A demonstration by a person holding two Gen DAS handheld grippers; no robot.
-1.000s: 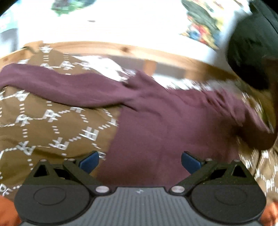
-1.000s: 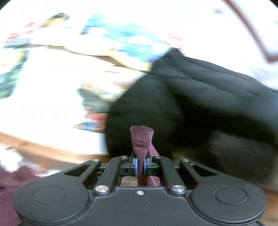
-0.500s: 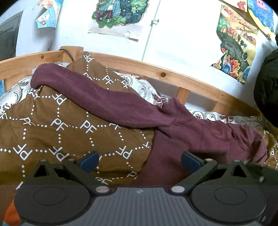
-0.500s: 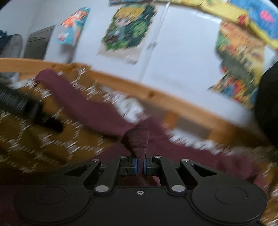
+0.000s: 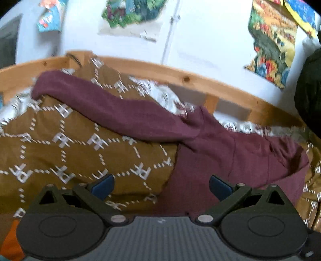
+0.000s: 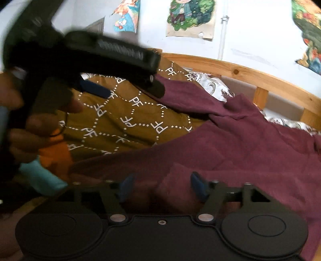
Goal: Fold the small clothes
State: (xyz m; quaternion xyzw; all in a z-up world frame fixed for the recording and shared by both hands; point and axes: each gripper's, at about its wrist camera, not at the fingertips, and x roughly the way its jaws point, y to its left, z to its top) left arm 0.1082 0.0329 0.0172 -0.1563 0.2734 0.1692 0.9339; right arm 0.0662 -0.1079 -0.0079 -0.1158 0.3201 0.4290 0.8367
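So from my end, the maroon top [image 5: 210,148] is lying spread over the brown PF-print blanket [image 5: 70,140] on the bed, with one long sleeve [image 5: 104,104] running up and left toward the wooden bed rail [image 5: 200,80]. The body of it sits to the right, bunched a bit near the far edge.

My right gripper [image 6: 162,188] has just been opening its jaws, and they now stand apart. A folded bit of the maroon fabric sits between the blue pads [image 6: 197,187], but they aren't pressing on it, so it's loose.

My left gripper [image 5: 161,185] is spread wide too, with nothing in it. It hovers over the near edge where the blanket meets the maroon cloth. From the right wrist camera I can see that same left gripper up at the left of the view, held in a hand [image 6: 24,120], one blue pad poking out over the blanket.

There's also something orange [image 6: 54,152] and something light blue [image 6: 40,176] down by that hand; can't tell what they are. Posters [image 5: 132,18] hang on the white wall behind the bed.
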